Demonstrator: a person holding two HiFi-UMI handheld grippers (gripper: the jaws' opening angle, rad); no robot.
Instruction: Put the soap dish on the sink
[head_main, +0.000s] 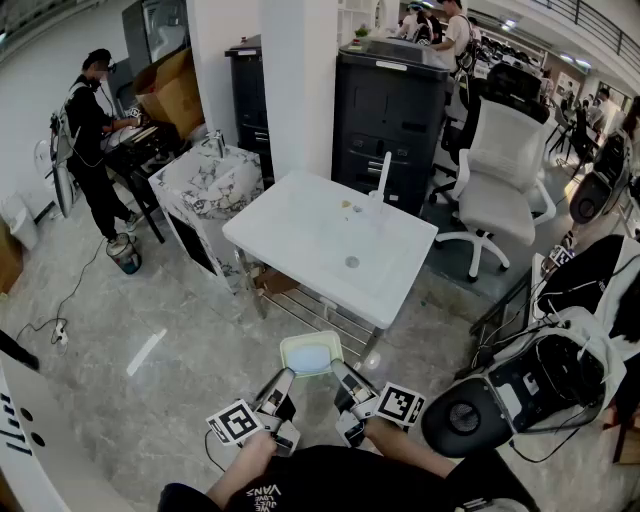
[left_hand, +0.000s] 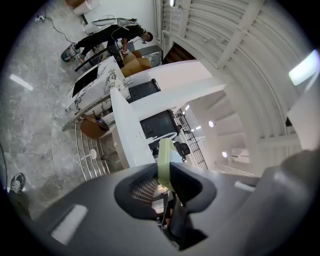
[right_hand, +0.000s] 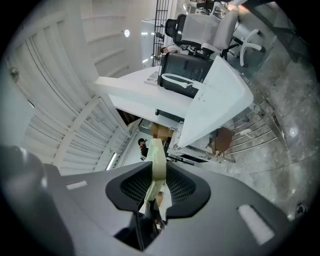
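A pale green soap dish (head_main: 311, 354) hangs in the air in front of the white sink (head_main: 300, 215), nearer to me than the sink's front edge. My left gripper (head_main: 282, 385) is shut on its left rim and my right gripper (head_main: 343, 380) on its right rim. The left gripper view shows the dish's green edge (left_hand: 165, 167) pinched between the dark pads (left_hand: 137, 187). In the right gripper view the same rim (right_hand: 157, 162) sits between the pads (right_hand: 182, 186). The sink has a white faucet (head_main: 383, 175) at the back and a drain (head_main: 352, 262) in its basin.
The sink stands on a metal rack (head_main: 320, 315). A marble-patterned sink (head_main: 205, 185) is to its left, with a person (head_main: 90, 130) beyond it. A black cabinet (head_main: 400, 100) and a white office chair (head_main: 500, 170) stand behind. Black gear with cables (head_main: 520, 390) lies at the lower right.
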